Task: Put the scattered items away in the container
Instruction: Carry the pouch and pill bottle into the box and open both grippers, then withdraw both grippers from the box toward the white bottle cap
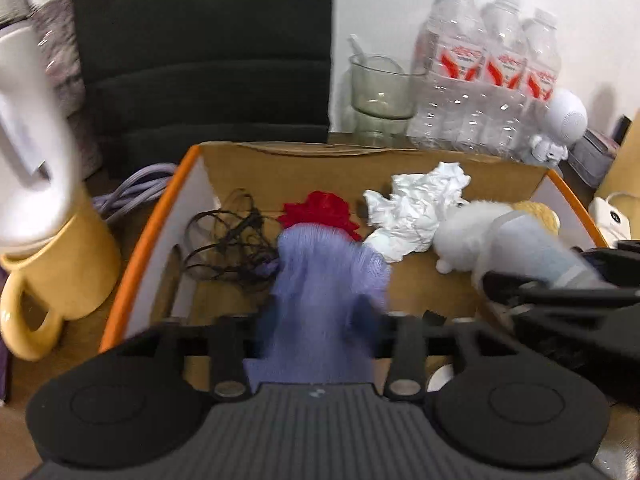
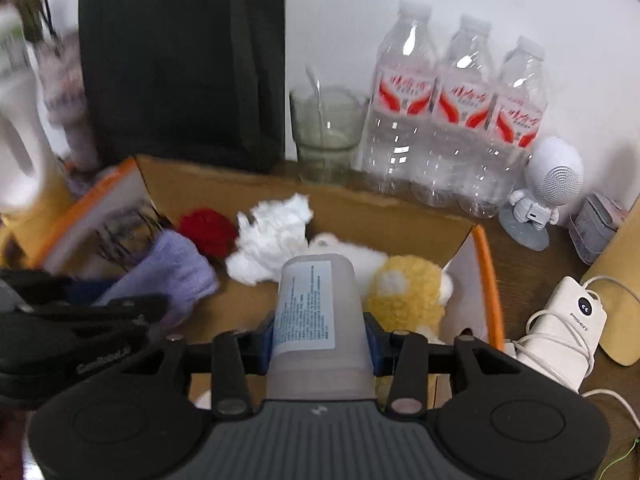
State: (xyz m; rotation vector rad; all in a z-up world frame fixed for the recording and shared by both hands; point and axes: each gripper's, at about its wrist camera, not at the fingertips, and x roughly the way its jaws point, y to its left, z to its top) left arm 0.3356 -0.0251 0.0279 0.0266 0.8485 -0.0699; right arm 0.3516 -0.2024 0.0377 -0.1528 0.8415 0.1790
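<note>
The left gripper (image 1: 320,320) clamps a purple cloth (image 1: 328,272) above the near edge of the cardboard box (image 1: 132,248). The right gripper (image 2: 320,340) grips a frosted labelled bottle (image 2: 316,312) over the box's right half. Beyond lie a yellow plush (image 2: 404,292), crumpled paper (image 1: 416,208), a red pompom (image 1: 316,210) and black cables (image 1: 228,240); water bottles (image 2: 452,120) stand behind the box's far wall.

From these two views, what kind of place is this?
Probably a cluttered home or office desk: three clear plastic water bottles, a white charger wrapped in its cable, and a small white astronaut-shaped speaker stand beside the cardboard box.
</note>
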